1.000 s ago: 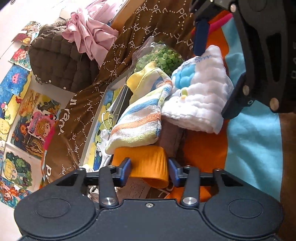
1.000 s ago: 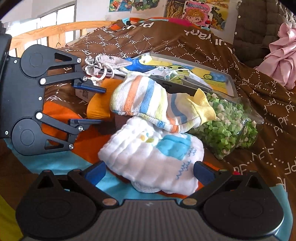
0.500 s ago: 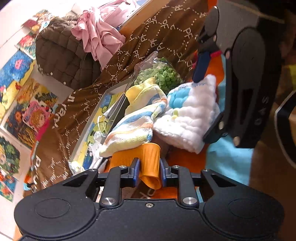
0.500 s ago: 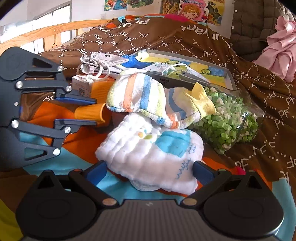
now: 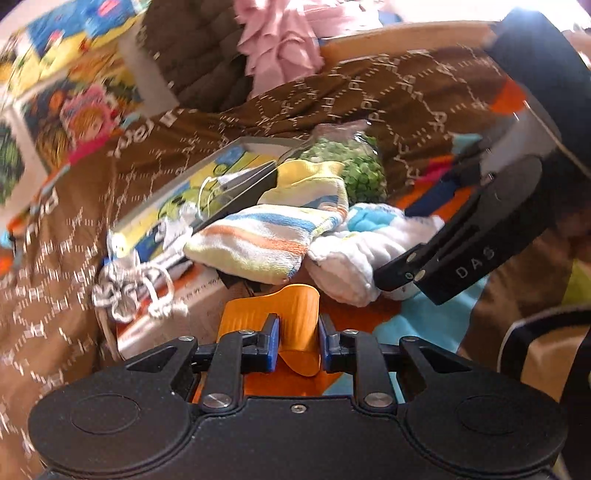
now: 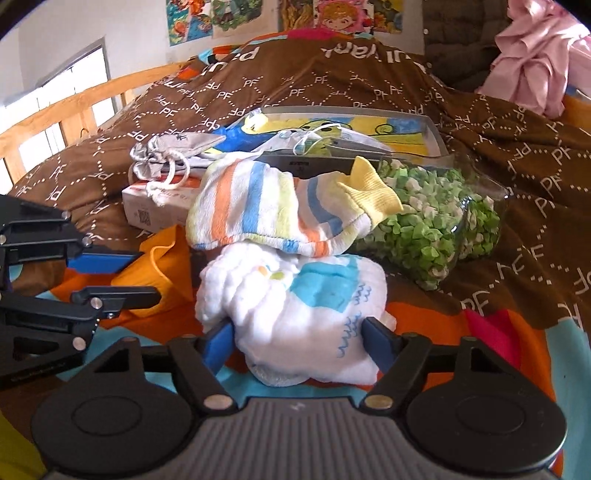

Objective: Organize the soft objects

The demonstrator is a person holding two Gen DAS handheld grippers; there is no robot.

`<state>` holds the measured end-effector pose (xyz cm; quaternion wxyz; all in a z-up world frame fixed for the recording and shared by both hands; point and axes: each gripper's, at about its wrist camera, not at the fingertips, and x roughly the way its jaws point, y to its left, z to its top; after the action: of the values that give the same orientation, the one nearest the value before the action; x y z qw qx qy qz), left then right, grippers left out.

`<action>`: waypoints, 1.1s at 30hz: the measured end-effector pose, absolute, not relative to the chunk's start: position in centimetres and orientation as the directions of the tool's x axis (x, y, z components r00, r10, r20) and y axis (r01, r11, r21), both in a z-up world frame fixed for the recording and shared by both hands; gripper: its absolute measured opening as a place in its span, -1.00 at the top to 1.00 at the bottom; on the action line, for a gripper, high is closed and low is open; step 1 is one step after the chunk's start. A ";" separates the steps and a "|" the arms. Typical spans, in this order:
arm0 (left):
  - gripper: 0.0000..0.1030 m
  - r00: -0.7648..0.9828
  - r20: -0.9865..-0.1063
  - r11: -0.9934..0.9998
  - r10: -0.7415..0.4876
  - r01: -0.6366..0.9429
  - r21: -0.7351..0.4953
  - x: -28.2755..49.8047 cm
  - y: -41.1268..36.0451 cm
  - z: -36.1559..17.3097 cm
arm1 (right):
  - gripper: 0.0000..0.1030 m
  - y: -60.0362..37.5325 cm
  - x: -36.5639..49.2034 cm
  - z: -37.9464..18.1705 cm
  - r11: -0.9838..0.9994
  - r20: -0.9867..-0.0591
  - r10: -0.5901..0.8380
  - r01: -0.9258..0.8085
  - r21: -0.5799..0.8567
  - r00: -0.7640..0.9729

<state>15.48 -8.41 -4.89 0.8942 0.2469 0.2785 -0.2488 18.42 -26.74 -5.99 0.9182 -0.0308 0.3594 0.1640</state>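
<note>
On a bed spread with a brown quilt (image 6: 369, 81) printed with white "PF" lettering, we grip an orange silicone cup (image 5: 295, 325) in our left gripper (image 5: 297, 341), its blue-padded jaws squeezed narrow enough to fold the cup's wall inward. Our right gripper (image 6: 299, 334) closes from both sides on a white muslin cloth (image 6: 295, 295) with a light blue patch, the blue pads pressing into its bulk.

In the right wrist view the cloth lies on an orange and turquoise blanket (image 6: 498, 332) near the bed's front edge, with the orange cup just beside it on the left. A striped terry towel (image 6: 266, 210) in orange, blue and yellow rests partly on top of the white cloth and leans back against a dark flat item whose identity we cannot make out. To the right of the towel sits a clear bag of green foam pieces (image 6: 436, 229), touching the towel's yellow corner. Behind the towel lies a flat box with a cartoon cover (image 6: 388, 129), and to the left a grey drawstring pouch (image 6: 170, 151) rests on a white carton (image 6: 155, 206).

A pink garment (image 6: 535, 55) is heaped at the far right near the headboard, and cartoon posters (image 6: 229, 18) hang on the wall.
</note>
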 end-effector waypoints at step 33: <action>0.58 0.706 -0.564 0.893 -0.428 0.426 -0.145 16.5 -6.1 0.7 | 0.66 -33.3 17.0 -3.4 0.837 -0.442 0.464 -0.215 0.504 0.768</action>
<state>16.53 -6.14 0.70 0.9236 -0.0018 0.3057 -0.2312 17.01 -33.26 -3.41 0.9146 0.2174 0.2859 0.1855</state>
